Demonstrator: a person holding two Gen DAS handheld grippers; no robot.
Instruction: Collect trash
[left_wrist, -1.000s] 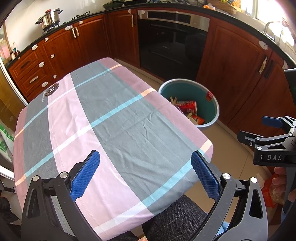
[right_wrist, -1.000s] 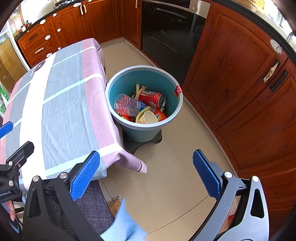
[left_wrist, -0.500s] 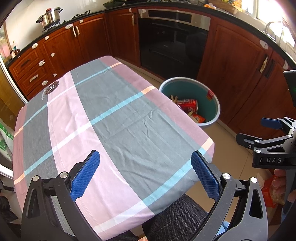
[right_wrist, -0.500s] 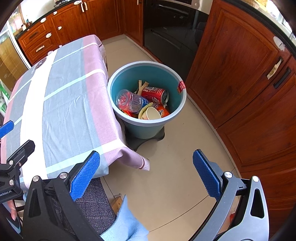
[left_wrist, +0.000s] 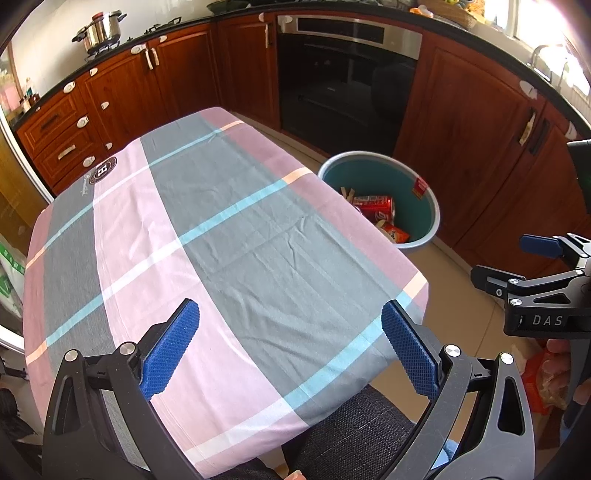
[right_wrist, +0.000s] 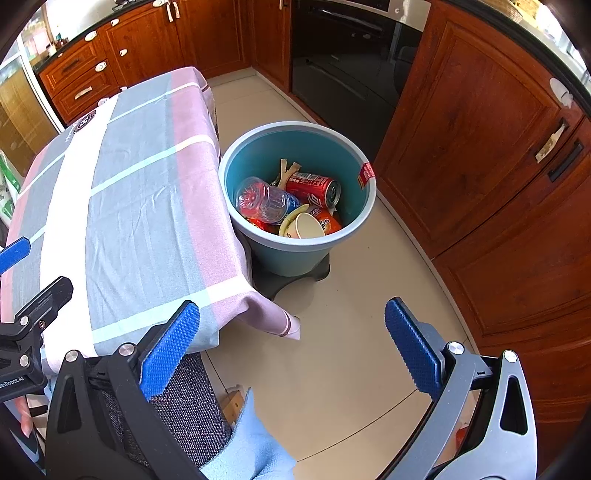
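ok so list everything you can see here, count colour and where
tablecloth: one, pink, grey and blue check, covering the table
bin: one, teal, on the floor beside the table
soda can: one, red, lying in the bin
plastic bottle: one, clear with red, in the bin
paper cup: one, cream, in the bin
cabinets: several, reddish brown wood, along the walls
oven: one, black and steel, built into the cabinets
pot: one, steel, on the hob
left hand-held gripper: one, black with blue pads, open over the table
right hand-held gripper: one, black with blue pads, open over the floor
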